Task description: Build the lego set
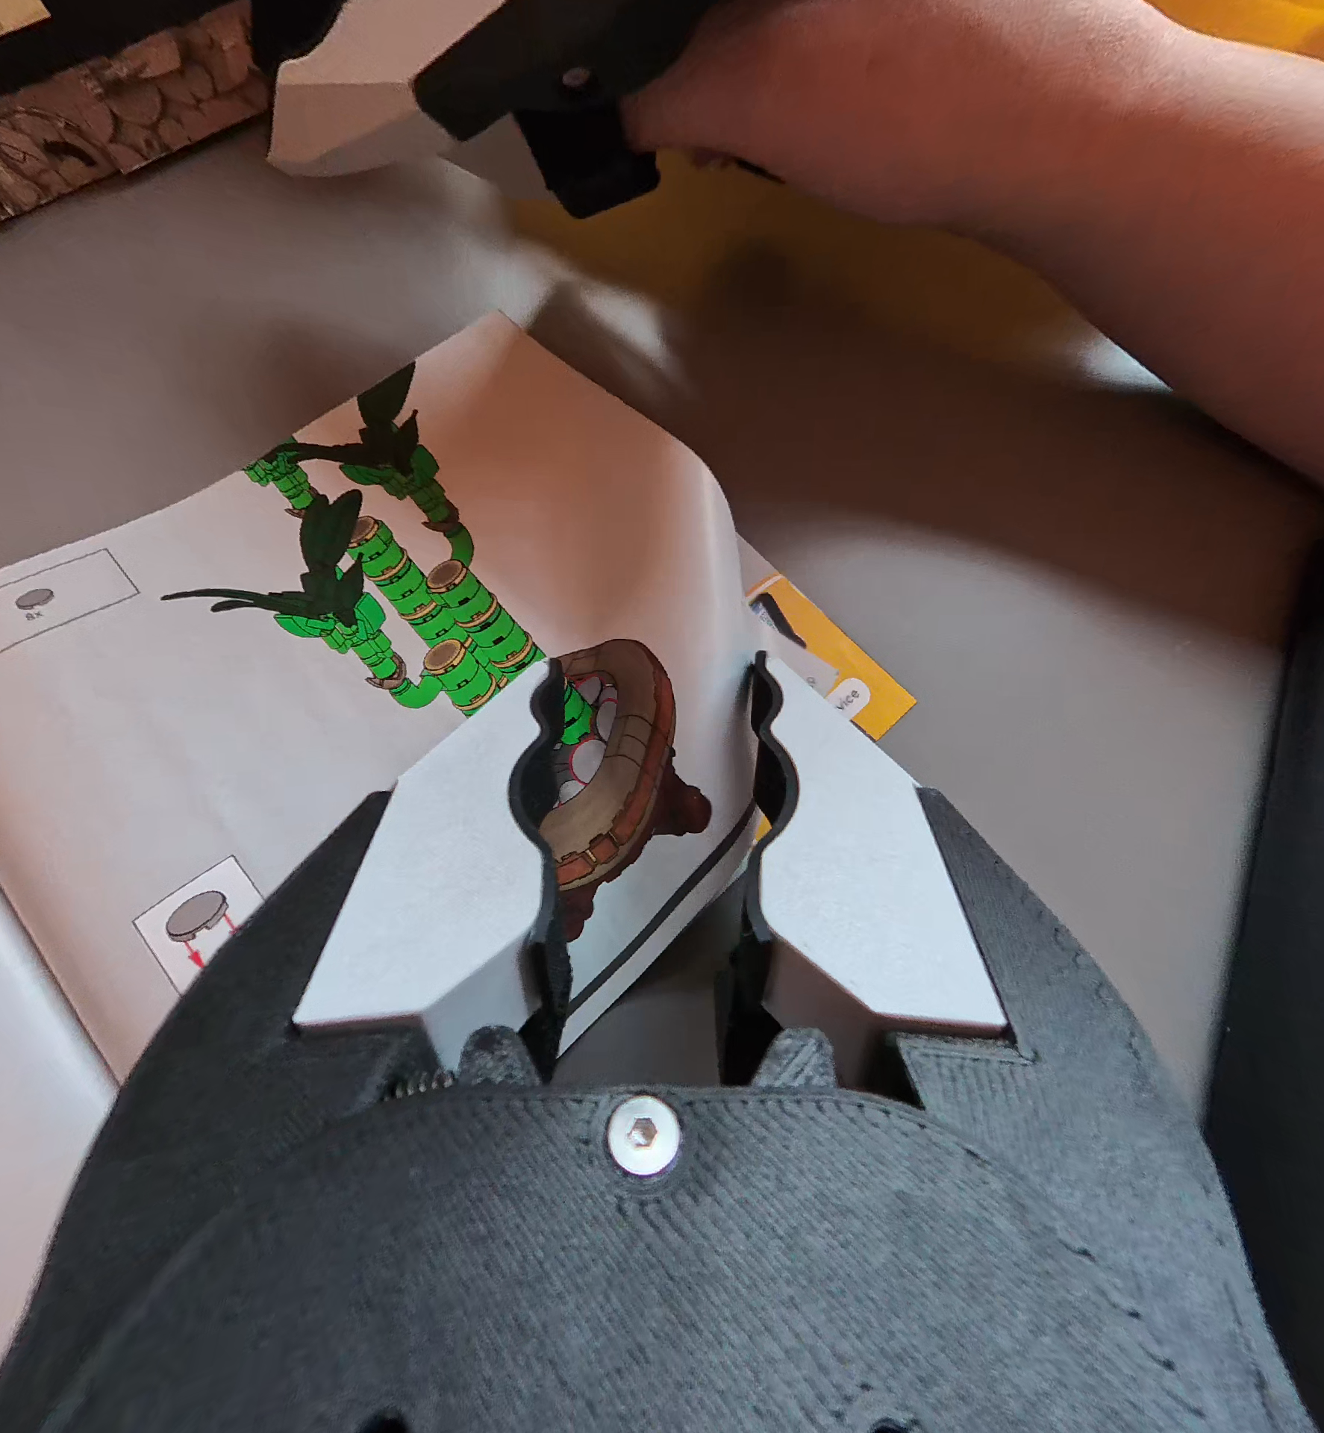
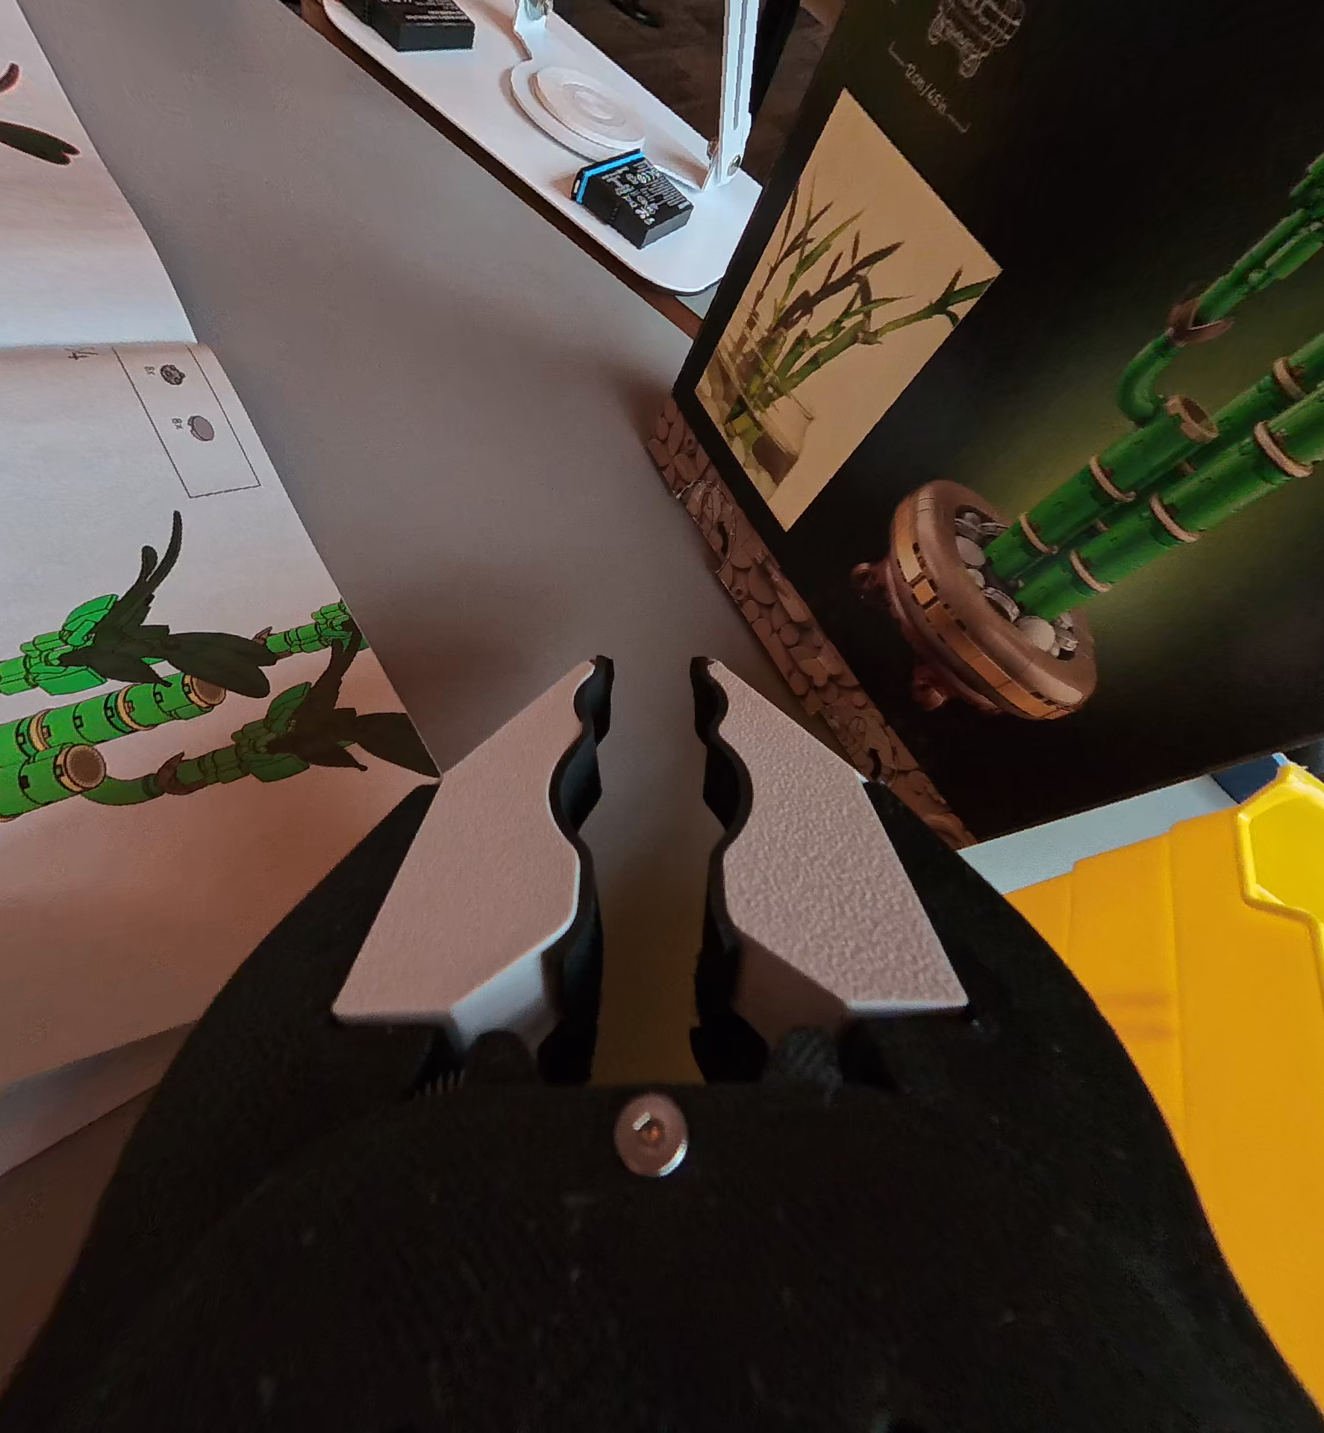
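Your instruction booklet (image 1: 178,737) lies open on the grey table (image 1: 992,737) at a page showing a finished green bamboo plant in a brown pot. No built model or loose bricks show, so building looks unstarted. Your left claw (image 1: 655,682) gapes over a curled page corner, gripping nothing. Your right claw (image 2: 651,675) is slightly open and empty, near the set's box (image 2: 1109,388) and yellow bin (image 2: 1225,1008).

Grey tabletop (image 2: 442,372); white shelf (image 2: 643,240) behind; warm light.

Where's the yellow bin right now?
In the right wrist view the yellow bin sits at the lower right, beside the right gripper, just below the set's box, which has a bamboo picture.
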### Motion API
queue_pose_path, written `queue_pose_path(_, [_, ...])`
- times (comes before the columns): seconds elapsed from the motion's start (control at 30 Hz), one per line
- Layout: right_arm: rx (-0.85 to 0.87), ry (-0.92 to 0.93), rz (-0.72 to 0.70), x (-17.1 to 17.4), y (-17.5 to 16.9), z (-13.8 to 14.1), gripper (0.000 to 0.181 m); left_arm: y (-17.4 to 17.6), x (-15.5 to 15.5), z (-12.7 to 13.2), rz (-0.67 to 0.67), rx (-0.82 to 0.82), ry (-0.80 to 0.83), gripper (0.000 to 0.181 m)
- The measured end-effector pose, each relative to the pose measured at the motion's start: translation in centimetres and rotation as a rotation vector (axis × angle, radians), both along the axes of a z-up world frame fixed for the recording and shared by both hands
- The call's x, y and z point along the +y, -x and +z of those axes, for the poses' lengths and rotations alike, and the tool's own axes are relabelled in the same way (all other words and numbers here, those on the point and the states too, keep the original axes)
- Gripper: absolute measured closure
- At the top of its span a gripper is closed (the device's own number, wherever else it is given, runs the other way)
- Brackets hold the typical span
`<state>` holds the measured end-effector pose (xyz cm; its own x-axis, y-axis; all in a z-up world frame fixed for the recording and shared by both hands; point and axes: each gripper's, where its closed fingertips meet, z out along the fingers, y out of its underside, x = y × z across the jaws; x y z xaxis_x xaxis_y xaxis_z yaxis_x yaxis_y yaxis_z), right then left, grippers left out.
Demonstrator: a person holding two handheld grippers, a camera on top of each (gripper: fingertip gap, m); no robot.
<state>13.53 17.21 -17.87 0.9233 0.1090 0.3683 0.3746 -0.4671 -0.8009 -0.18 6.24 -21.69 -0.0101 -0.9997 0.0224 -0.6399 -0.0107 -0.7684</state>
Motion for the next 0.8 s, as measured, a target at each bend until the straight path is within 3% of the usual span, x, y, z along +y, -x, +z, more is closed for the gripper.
queue_pose_path(0.03, [0.000,0.000,0.000,0.0,0.0,0.0,0.161,0.0,0.1,0.0,0.004,-0.002,0.011,0.136])
queue_pose_path(0.37, [0.169,-0.054,0.039,-0.1,0.7,1.5,0.158,0.5,1.0,0.4,0.044,-0.023,0.147,0.150])
queue_pose_path(0.57, [0.129,-0.065,0.202,-0.6,2.6,2.0,0.155,0.8,1.0,0.5,0.044,-0.022,0.134,0.151])
queue_pose_path(0.8, [0.352,-0.001,0.368,-2.2,5.0,2.5,0.156,1.1,1.4,1.1,0.059,-0.046,0.162,0.152])
